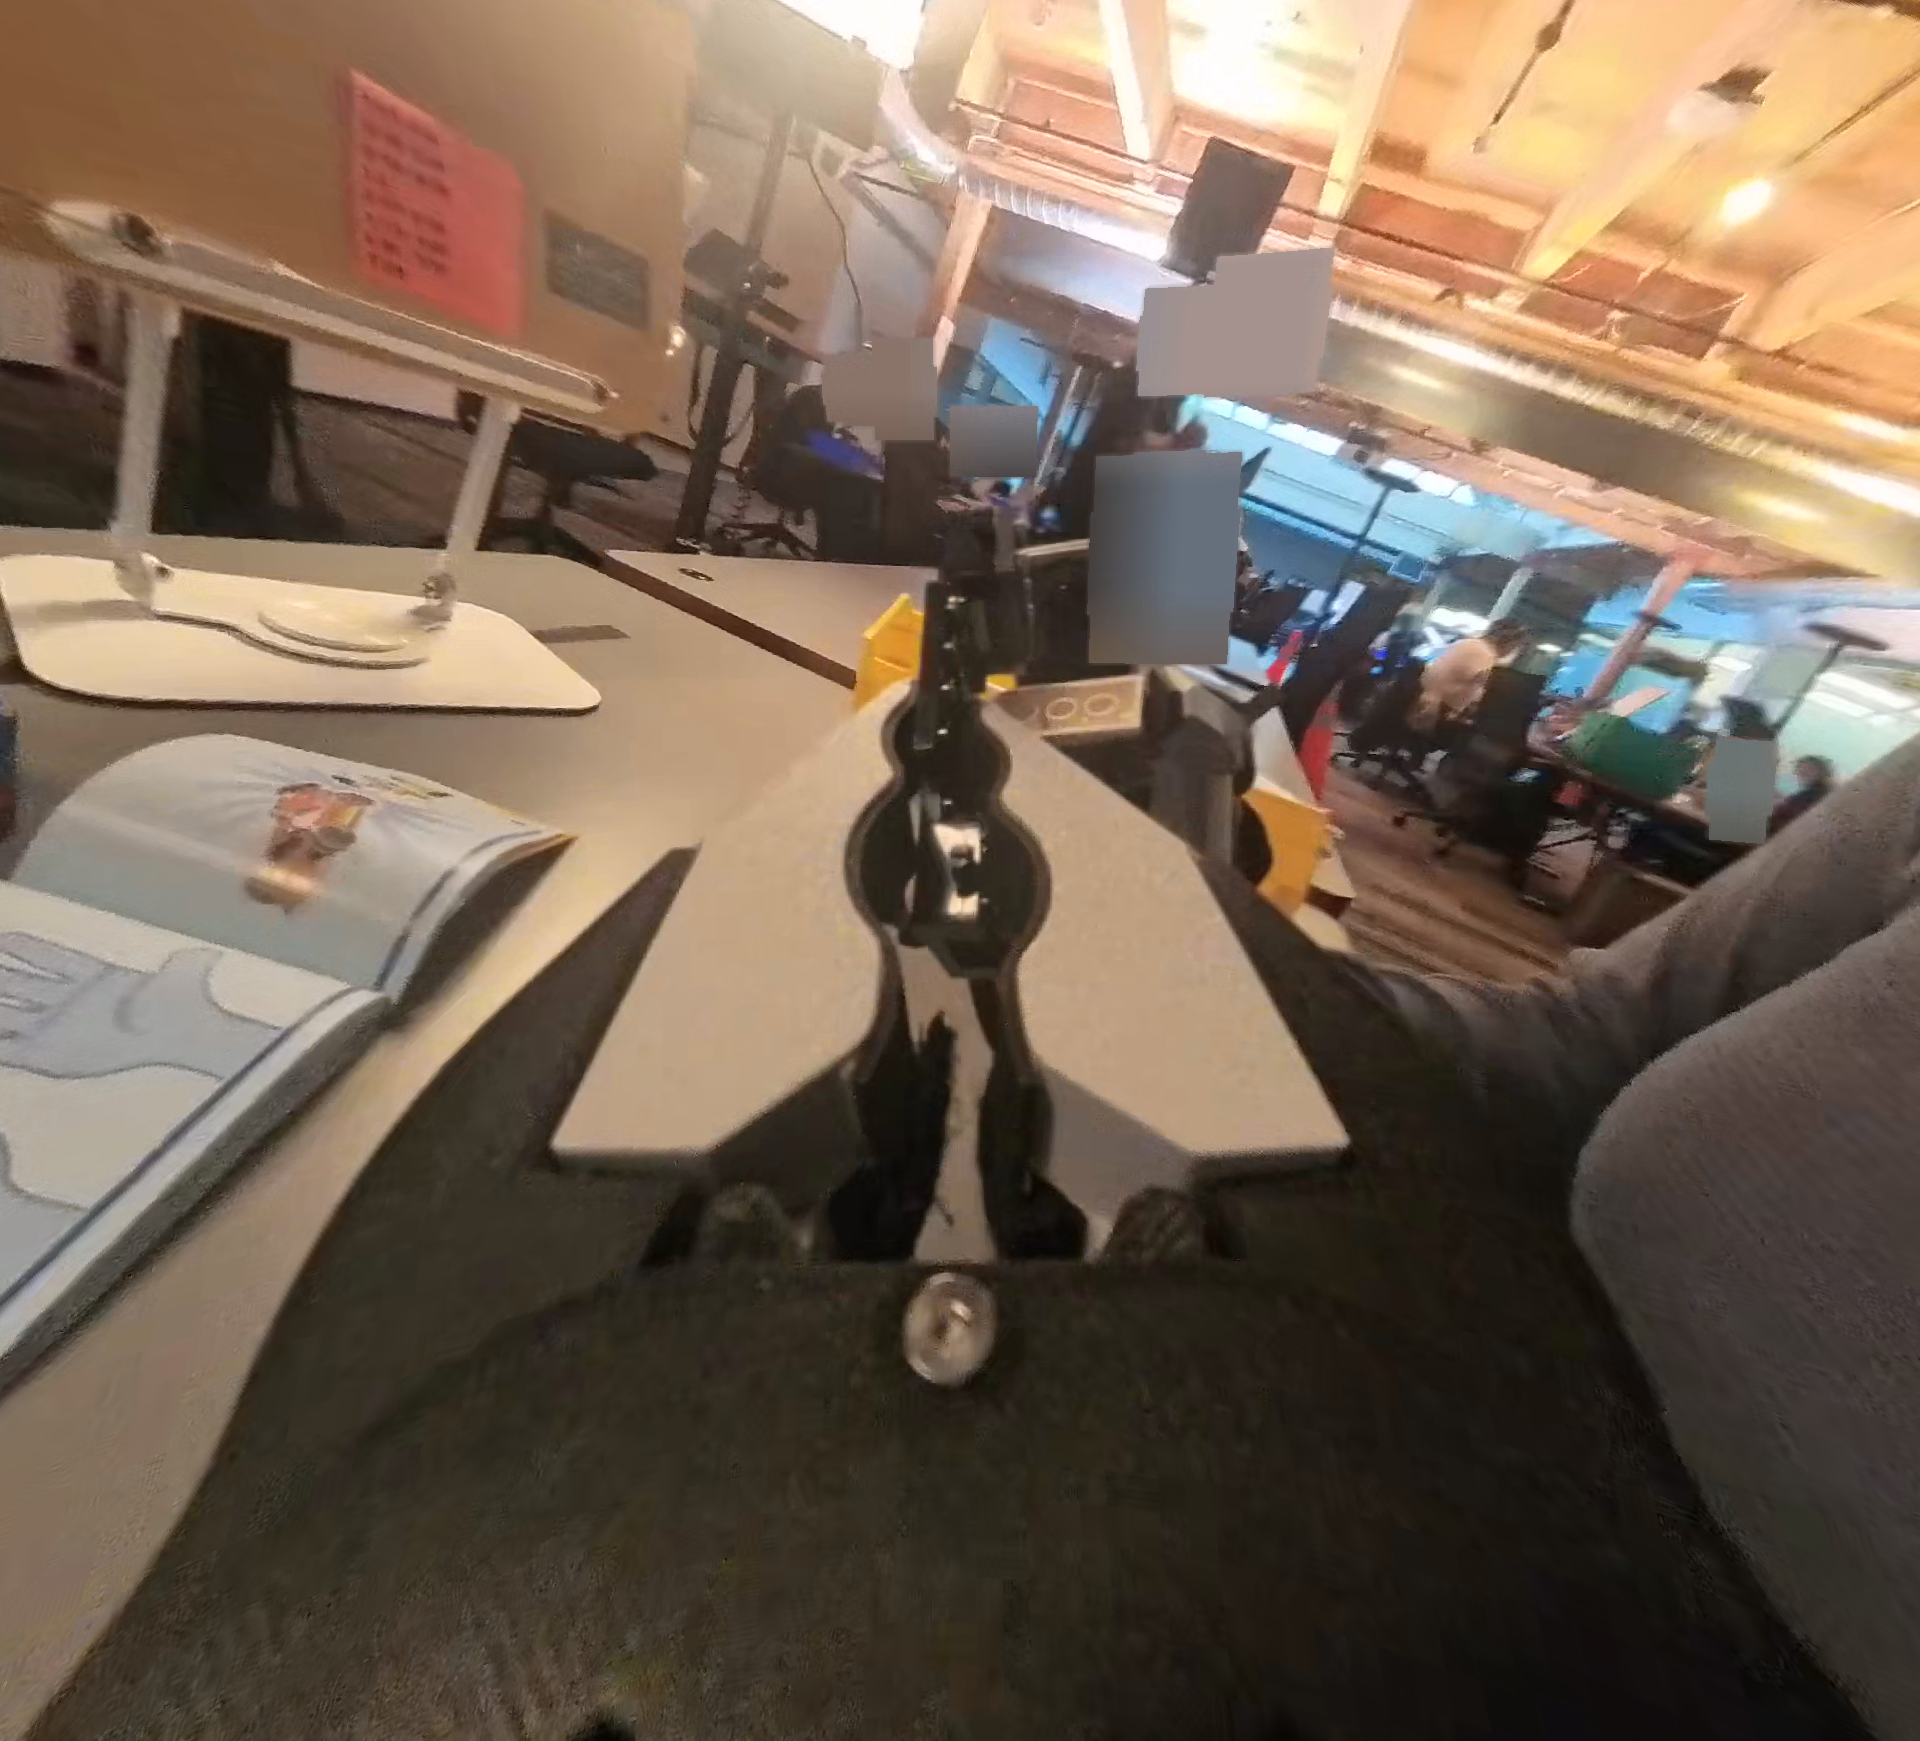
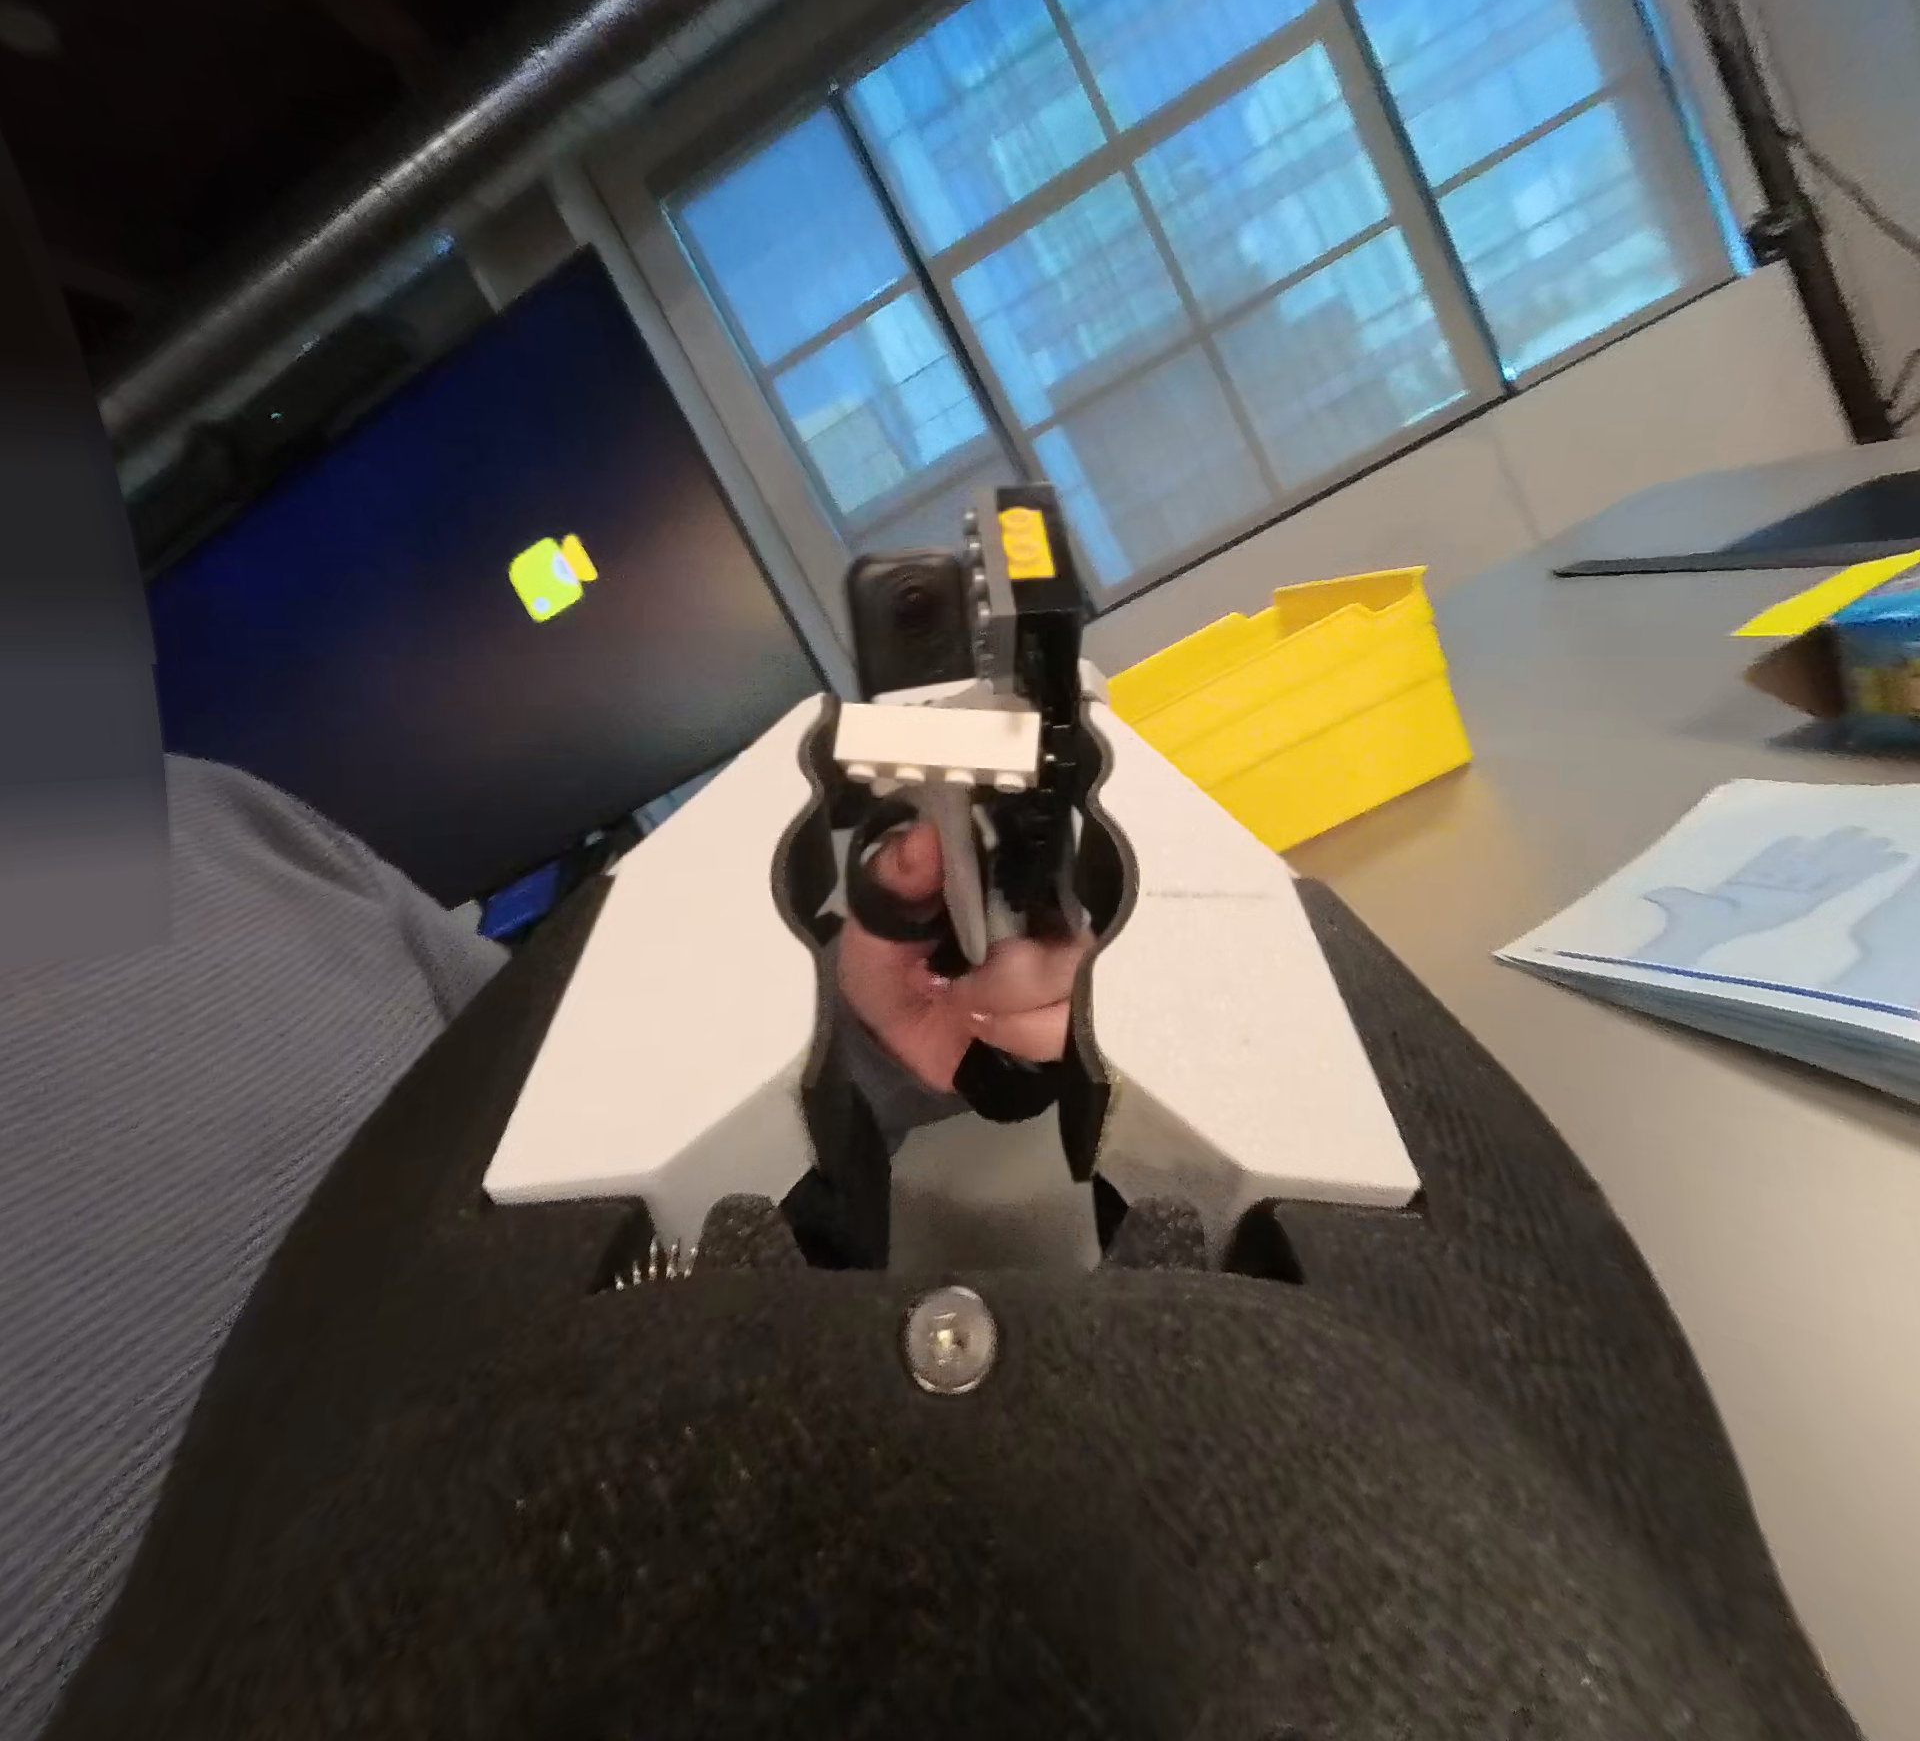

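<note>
Bin (image 2: 1340, 735), yellow, contents hidden; left gripper (image 1: 951, 725) clamps black brick model (image 1: 961, 642); right gripper (image 2: 951, 756) clamps white brick (image 2: 935, 741).

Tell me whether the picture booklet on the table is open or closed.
Open. The booklet lies spread on the grey table, with illustrated pages showing on both sides of its fold; its page corner also shows in the right wrist view.

Bare table (image 2: 1558, 1224) between yellow bin (image 2: 1309, 725) and open booklet (image 2: 1745, 922); lamp base (image 1: 301, 642) beyond.
</note>
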A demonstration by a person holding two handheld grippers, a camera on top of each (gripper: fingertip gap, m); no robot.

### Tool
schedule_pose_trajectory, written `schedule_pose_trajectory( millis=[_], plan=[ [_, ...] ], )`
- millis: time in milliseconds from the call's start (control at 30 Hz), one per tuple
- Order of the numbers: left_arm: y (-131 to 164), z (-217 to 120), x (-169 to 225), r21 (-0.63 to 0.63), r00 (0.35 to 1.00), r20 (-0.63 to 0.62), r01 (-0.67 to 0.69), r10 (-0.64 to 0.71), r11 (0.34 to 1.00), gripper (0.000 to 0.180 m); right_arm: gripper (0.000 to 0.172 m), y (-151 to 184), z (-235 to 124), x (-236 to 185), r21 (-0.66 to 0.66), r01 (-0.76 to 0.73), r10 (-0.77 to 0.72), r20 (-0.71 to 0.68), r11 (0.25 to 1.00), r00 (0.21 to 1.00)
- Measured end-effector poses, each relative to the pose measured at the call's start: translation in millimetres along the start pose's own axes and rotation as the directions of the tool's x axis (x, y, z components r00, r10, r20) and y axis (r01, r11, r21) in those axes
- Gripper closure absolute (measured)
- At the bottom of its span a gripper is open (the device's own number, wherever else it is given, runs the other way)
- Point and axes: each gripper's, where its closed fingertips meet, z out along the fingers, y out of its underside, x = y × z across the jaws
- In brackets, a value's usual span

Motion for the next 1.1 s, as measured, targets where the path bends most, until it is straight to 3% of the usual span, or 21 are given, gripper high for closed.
schedule_pose_trajectory(
  millis=[67, 133, 300, 467, 533, 667, 800, 867, 967, 1033, 1100],
  plan=[
    [3.7, 3.3, -4.1, -0.013, 0.988, 0.084, -0.126, 0.127, 0.992, 0.177, 0.126, -0.6, -2.7, 9.7, 0.031, -0.021, 0.023, -0.049, 0.999, 0.999],
    [6.1, 5.4, -10.6, -0.018, 0.975, 0.148, -0.167, 0.168, 0.986, 0.178, 0.126, 0.4, -5.3, 19.4, 0.047, -0.046, 0.050, -0.088, 0.998, 0.995],
    [3.2, -5.7, -35.4, 0.021, 0.962, 0.254, -0.109, 0.100, 0.994, 0.177, 0.129, 4.6, -15.7, 47.7, 0.020, -0.027, 0.031, -0.254, 0.999, 0.967],
    [27.3, -9.3, -60.8, -0.122, 0.938, 0.343, -0.015, 0.056, 0.992, 0.177, 0.128, 22.7, -34.9, 83.3, -0.189, 0.010, -0.097, -0.460, 0.982, 0.883],
    [32.4, -10.2, -65.5, -0.149, 0.928, 0.363, -0.030, 0.082, 0.988, 0.177, 0.125, 20.1, -36.9, 84.2, -0.163, -0.010, -0.068, -0.466, 0.987, 0.882],
    [32.5, -5.5, -59.6, -0.206, 0.882, 0.374, -0.221, 0.285, 0.953, 0.177, 0.121, 11.9, -32.2, 76.0, -0.012, -0.132, 0.117, -0.399, 0.991, 0.909],
    [41.7, 4.5, -49.1, -0.318, 0.774, 0.373, -0.411, 0.511, 0.854, 0.177, 0.129, 6.6, -29.2, 70.4, 0.083, -0.180, 0.197, -0.345, 0.980, 0.918],
    [44.6, 5.2, -50.0, -0.348, 0.756, 0.390, -0.408, 0.526, 0.844, 0.177, 0.128, 5.9, -33.4, 74.8, 0.027, -0.075, 0.079, -0.407, 0.997, 0.910],
    [46.7, 3.7, -53.3, -0.334, 0.802, 0.395, -0.328, 0.447, 0.884, 0.177, 0.132, 2.0, -39.5, 78.7, -0.155, 0.177, -0.231, -0.495, 0.972, 0.838],
    [46.9, 2.4, -55.7, -0.322, 0.821, 0.403, -0.286, 0.404, 0.903, 0.177, 0.141, 0.1, -42.1, 77.4, -0.286, 0.341, -0.443, -0.503, 0.895, 0.742],
    [44.7, 0.4, -57.6, -0.312, 0.830, 0.413, -0.258, 0.375, 0.914, 0.177, 0.147, 1.0, -45.0, 77.8, -0.425, 0.471, -0.633, -0.475, 0.773, 0.611]
  ],
)
